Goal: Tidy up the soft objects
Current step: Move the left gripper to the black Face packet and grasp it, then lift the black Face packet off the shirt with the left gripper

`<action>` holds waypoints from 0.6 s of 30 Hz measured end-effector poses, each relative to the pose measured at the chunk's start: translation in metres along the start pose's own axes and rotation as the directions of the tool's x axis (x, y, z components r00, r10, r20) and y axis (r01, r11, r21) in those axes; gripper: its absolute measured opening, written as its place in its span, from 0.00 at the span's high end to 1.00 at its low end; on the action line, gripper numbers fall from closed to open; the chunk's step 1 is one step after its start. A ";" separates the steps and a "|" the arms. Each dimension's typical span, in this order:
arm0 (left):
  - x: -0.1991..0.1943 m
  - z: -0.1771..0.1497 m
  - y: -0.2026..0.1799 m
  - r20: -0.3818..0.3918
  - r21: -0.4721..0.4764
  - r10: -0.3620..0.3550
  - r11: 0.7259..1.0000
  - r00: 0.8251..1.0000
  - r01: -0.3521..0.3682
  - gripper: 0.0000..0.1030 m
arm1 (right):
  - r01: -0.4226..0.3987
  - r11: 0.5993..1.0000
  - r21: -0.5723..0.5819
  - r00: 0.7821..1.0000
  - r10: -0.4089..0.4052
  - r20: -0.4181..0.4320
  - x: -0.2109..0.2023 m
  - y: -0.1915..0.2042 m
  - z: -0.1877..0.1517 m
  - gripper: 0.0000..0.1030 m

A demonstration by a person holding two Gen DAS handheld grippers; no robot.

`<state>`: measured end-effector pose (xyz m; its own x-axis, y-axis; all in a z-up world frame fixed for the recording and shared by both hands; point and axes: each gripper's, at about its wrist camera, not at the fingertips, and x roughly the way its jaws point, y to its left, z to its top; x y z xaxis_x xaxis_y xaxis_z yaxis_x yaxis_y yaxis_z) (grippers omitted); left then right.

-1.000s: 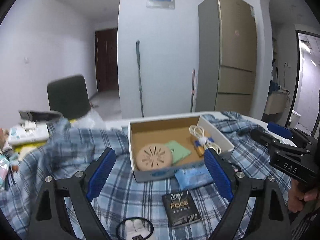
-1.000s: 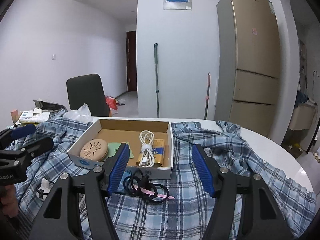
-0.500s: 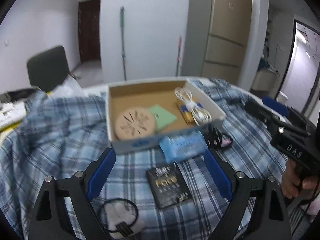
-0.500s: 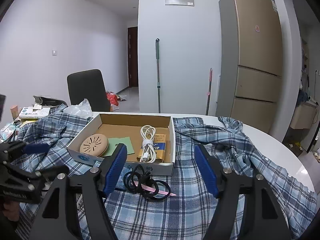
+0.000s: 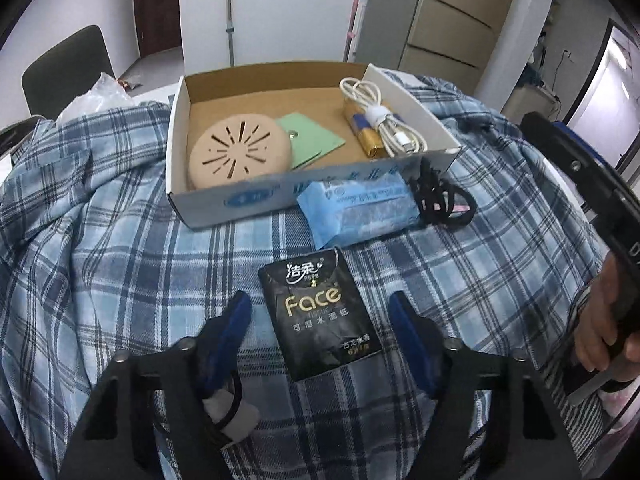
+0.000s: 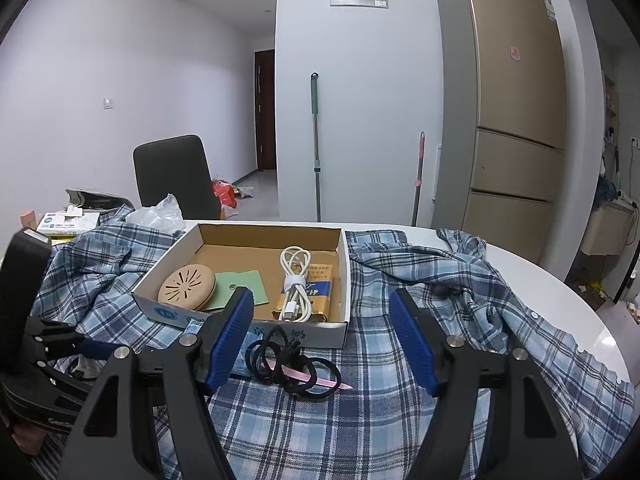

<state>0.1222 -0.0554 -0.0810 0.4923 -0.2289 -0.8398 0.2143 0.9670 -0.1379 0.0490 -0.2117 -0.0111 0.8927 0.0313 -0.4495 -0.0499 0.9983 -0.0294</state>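
Note:
A black "Face" tissue pack (image 5: 320, 312) lies on the blue plaid shirt (image 5: 100, 240). My left gripper (image 5: 320, 332) is open, low over the pack, one finger on each side of it. A light blue tissue pack (image 5: 360, 208) lies just beyond, against the cardboard box (image 5: 240, 204). Black hair ties with a pink stick (image 5: 444, 204) lie to its right and also show in the right wrist view (image 6: 296, 364). My right gripper (image 6: 320, 332) is open and empty, above the shirt (image 6: 440, 280) in front of the box (image 6: 256, 328).
The box holds a round tan disc (image 5: 238, 156), a green card (image 5: 312, 140), a white cable (image 5: 384, 124) and a yellow pack (image 6: 308, 296). A white plug with black cable (image 5: 230, 412) lies by my left finger. A chair (image 6: 172, 176) and a fridge (image 6: 516, 120) stand behind.
My left gripper has tilted down and moved forward and lower, so its fingers now flank the black tissue pack. My right gripper has drifted slightly and stays open.

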 end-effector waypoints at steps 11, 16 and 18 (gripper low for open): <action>0.003 0.001 0.006 -0.015 0.000 0.030 1.000 0.999 -0.030 0.49 | 0.009 1.000 0.019 1.000 -0.008 -0.015 0.003 -0.004 -0.001 0.33; 0.007 0.000 0.005 -0.023 0.008 0.039 0.999 0.999 -0.039 0.48 | 0.009 1.000 0.024 1.000 -0.009 -0.022 0.004 -0.005 -0.001 0.33; 0.005 0.000 0.008 -0.015 -0.004 0.030 1.000 0.999 -0.030 0.50 | 0.011 0.999 0.031 1.000 -0.011 -0.023 0.004 -0.007 -0.001 0.33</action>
<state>0.1268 -0.0491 -0.0862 0.4858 -0.1982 -0.8513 0.1960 0.9739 -0.1149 0.0522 -0.2184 -0.0137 0.8825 0.0195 -0.4698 -0.0259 0.9996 -0.0071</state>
